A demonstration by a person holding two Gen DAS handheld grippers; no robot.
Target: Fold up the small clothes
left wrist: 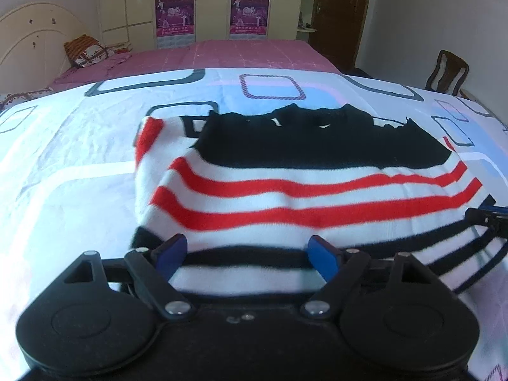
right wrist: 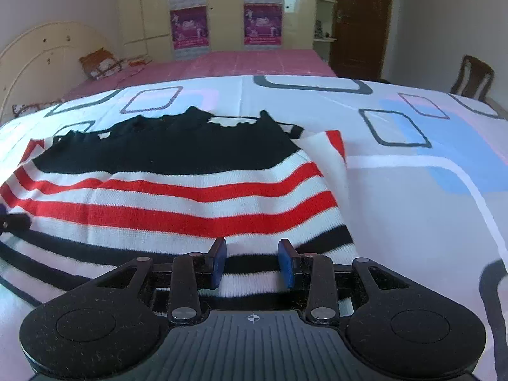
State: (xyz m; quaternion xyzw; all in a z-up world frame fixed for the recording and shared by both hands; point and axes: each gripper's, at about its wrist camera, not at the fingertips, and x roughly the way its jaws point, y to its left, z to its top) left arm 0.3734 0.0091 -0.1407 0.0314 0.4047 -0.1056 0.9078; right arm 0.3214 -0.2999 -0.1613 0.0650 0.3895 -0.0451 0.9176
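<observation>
A small knit sweater (left wrist: 301, 190) with a black top, red and white stripes and black stripes at the hem lies on the patterned sheet; it also shows in the right wrist view (right wrist: 177, 190). My left gripper (left wrist: 250, 254) is open, its blue pads over the near hem at the left side. My right gripper (right wrist: 252, 262) is open, narrower, over the near hem at the right side. Each gripper's tip shows at the edge of the other view: the right gripper (left wrist: 485, 219) and the left gripper (right wrist: 12, 220).
The white sheet with square outlines (left wrist: 79, 174) covers the work surface. Behind it stand a bed with a pink cover (left wrist: 222, 54), a pillow (left wrist: 87, 50), a wardrobe with posters (left wrist: 209, 3), a brown door (left wrist: 339, 9) and a wooden chair (left wrist: 447, 73).
</observation>
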